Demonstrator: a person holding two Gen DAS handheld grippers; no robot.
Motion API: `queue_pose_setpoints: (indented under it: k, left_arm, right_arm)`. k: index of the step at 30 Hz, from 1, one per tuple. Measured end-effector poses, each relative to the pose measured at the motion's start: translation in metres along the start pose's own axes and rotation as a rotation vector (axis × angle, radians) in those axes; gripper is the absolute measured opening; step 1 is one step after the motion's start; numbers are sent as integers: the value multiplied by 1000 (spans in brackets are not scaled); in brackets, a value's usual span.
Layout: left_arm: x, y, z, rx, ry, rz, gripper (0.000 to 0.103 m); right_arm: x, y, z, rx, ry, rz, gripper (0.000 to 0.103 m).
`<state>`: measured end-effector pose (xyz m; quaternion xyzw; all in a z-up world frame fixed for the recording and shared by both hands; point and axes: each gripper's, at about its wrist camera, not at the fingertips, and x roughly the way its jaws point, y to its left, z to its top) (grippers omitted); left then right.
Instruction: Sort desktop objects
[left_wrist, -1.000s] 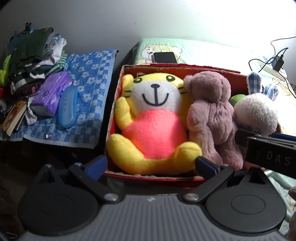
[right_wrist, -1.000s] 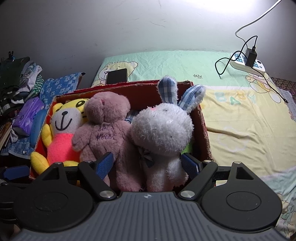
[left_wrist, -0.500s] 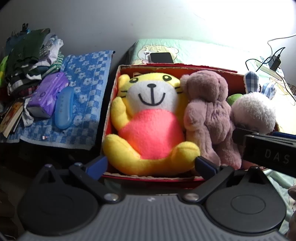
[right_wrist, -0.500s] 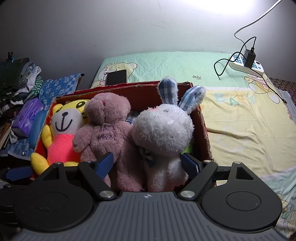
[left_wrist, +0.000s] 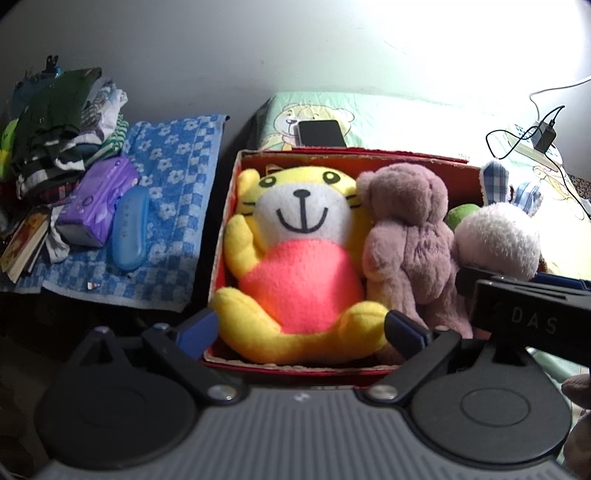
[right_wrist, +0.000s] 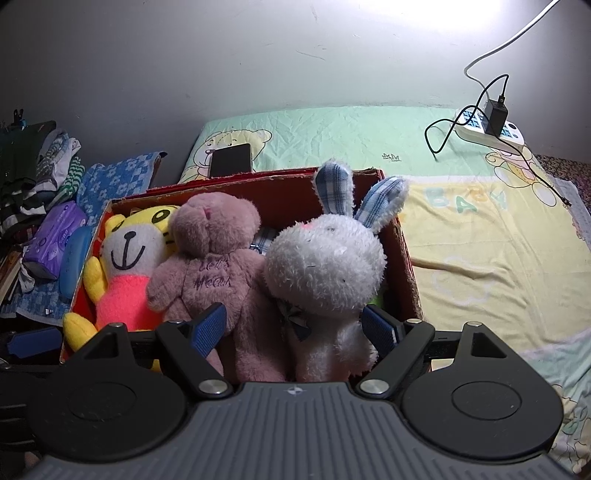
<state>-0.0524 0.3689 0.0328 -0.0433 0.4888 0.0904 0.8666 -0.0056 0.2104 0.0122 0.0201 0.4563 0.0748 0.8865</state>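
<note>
Three plush toys (left_wrist: 295, 254) in red box (left_wrist: 229, 221)

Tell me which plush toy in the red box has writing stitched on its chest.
The pink-brown bear, in the middle, between the yellow tiger and white rabbit.

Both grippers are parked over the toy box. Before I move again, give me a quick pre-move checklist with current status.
1. Three plush toys sit inside the red box: yellow tiger, pink bear, white rabbit: ok.
2. Left gripper jaws closing, the tiger's legs between them, pads not pressing: ok.
3. Right gripper open, holding nothing: ok.
4. Grippers apart from each other: cannot tell.
5. Phone clear of the box: ok.
</note>
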Motion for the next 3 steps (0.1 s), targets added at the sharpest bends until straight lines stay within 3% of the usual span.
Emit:
queue_pose_setpoints:
  k: [3]
  left_arm:
    - [-1,2,2,-9,-8,11,97]
  right_arm:
    - [0,-1,1,7,-2,-3,83]
